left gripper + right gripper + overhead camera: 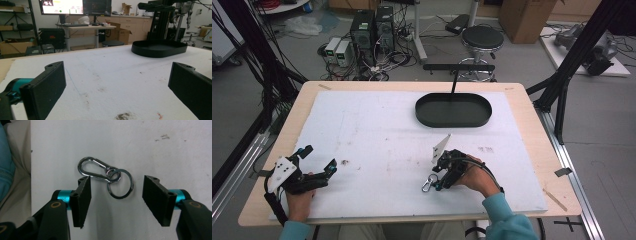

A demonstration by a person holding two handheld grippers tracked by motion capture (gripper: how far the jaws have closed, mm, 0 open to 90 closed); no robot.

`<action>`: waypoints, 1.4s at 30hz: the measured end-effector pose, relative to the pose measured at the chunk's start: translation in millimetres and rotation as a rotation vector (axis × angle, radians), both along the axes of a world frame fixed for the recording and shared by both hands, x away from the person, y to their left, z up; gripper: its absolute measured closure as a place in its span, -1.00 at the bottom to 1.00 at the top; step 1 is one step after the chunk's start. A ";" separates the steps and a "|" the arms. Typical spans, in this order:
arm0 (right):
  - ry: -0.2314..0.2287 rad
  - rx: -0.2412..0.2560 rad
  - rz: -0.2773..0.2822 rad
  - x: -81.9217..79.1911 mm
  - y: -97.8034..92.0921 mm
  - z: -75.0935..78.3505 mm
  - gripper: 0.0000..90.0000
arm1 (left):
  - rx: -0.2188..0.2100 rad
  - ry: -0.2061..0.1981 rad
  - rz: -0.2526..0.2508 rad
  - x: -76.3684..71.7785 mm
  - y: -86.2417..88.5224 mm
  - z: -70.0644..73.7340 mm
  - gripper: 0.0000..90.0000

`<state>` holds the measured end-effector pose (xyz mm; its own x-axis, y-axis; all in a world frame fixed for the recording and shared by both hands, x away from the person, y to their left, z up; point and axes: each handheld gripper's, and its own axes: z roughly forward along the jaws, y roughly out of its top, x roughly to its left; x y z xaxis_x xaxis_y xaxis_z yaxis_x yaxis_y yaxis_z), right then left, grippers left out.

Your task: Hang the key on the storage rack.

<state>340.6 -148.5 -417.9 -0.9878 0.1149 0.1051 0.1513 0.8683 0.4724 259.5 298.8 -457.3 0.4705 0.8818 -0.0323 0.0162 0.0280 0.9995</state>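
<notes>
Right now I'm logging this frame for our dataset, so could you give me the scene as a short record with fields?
surface: white mat on a wooden table
tray: black oval tray, empty, far side
item: silver carabiner with key ring, lying flat on the mat
right gripper: open, pointing down, jaws either side of the ring
left gripper: open, nothing between its jaws
</notes>
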 end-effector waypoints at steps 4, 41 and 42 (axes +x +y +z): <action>0.001 -0.006 0.024 -0.1 1.0 -0.4 0.12 | 0.002 0.000 -0.001 0.0 0.0 0.0 -0.96; 0.060 0.032 -0.017 1.9 -3.6 5.8 0.96 | 0.001 0.001 0.000 0.1 0.1 0.0 -0.96; 0.067 0.032 -0.028 2.2 -3.7 5.8 0.97 | 0.001 0.001 0.000 0.1 0.1 0.0 -0.96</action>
<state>342.8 -152.2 -412.1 -0.9748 0.1378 0.1752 0.2075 0.8482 0.4873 259.6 298.9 -457.3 0.4708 0.8817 -0.0321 0.0169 0.0274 0.9995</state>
